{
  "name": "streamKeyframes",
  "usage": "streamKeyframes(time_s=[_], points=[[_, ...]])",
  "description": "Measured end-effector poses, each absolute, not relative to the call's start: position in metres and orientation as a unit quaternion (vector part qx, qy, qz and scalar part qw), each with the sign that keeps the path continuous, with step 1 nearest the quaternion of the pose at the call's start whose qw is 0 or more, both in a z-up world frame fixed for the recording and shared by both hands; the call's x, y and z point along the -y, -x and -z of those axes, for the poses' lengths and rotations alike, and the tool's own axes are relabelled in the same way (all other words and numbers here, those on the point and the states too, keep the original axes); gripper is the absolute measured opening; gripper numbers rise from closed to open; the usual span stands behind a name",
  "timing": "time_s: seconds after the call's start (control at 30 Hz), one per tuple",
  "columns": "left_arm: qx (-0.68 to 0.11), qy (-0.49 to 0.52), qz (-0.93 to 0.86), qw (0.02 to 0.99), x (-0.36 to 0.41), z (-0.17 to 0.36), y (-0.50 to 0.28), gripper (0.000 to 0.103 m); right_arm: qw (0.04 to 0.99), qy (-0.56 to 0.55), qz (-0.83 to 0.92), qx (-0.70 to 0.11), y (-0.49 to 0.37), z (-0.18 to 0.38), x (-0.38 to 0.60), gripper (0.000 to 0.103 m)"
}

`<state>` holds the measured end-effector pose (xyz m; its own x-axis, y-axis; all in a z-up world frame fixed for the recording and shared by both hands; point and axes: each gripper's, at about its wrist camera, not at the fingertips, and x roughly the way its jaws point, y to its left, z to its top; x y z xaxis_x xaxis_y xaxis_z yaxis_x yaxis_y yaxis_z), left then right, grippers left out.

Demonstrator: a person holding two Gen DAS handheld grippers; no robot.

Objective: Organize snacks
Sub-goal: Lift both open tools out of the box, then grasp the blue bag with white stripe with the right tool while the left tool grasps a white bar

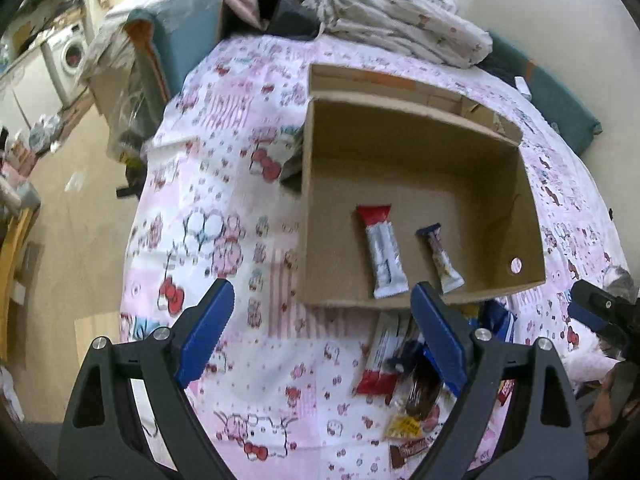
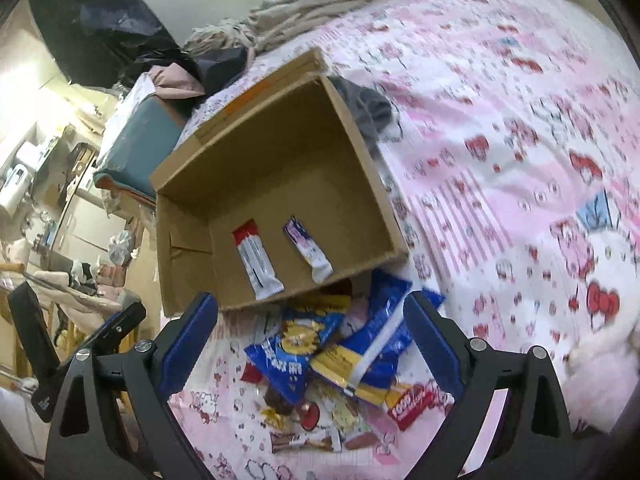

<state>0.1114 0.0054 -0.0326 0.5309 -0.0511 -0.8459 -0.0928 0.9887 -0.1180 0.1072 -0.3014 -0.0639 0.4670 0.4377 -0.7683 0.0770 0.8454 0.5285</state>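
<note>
Open cardboard box [image 2: 280,168] on pink cartoon-print bedspread [image 2: 500,168], flaps folded out. Inside, near front wall: red-and-white bar [image 2: 258,262] and smaller purple-ended bar [image 2: 310,252], side by side, apart. Loose snack pile [image 2: 332,360] on spread just in front of box: blue-yellow bags on top, small wrappers beneath partly buried, print unreadable. Left gripper [image 1: 324,320] jaws wide, empty; its right finger covers part of pile. Right gripper [image 2: 310,328] jaws wide, empty, above pile. Rumpled bedding [image 1: 412,20] beyond box, washing machine [image 1: 72,54] far left.
</note>
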Motion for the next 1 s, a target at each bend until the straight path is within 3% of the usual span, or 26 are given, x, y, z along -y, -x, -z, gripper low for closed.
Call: streamKeyframes(time_s=[0.3,0.37,0.57,0.67,0.93,1.0], points=[[-0.56,0.092,-0.006,0.823,-0.005,0.08,-0.11,0.084,0.795,-0.27,-0.081,-0.537,-0.1,0.087,0.318,0.096],[-0.571,0.081,0.003,0.817,0.003,0.09,-0.113,0.073,0.791,-0.276,-0.077,-0.541,-0.1,0.091,0.322,0.096],[-0.604,0.013,0.032,0.796,0.044,0.131,-0.131,0.054,0.794,-0.269,-0.068,-0.54,-0.1,0.09,0.322,0.096],[-0.61,-0.033,0.048,0.791,0.063,0.143,-0.133,0.054,0.796,-0.266,-0.067,-0.539,-0.1,0.089,0.322,0.096],[-0.624,-0.034,0.085,0.776,0.08,0.159,-0.137,0.054,0.792,-0.265,-0.064,-0.546,-0.104,0.094,0.319,0.096],[-0.625,-0.043,0.092,0.774,0.084,0.16,-0.136,0.046,0.792,-0.26,-0.066,-0.549,-0.105,0.095,0.317,0.096]])
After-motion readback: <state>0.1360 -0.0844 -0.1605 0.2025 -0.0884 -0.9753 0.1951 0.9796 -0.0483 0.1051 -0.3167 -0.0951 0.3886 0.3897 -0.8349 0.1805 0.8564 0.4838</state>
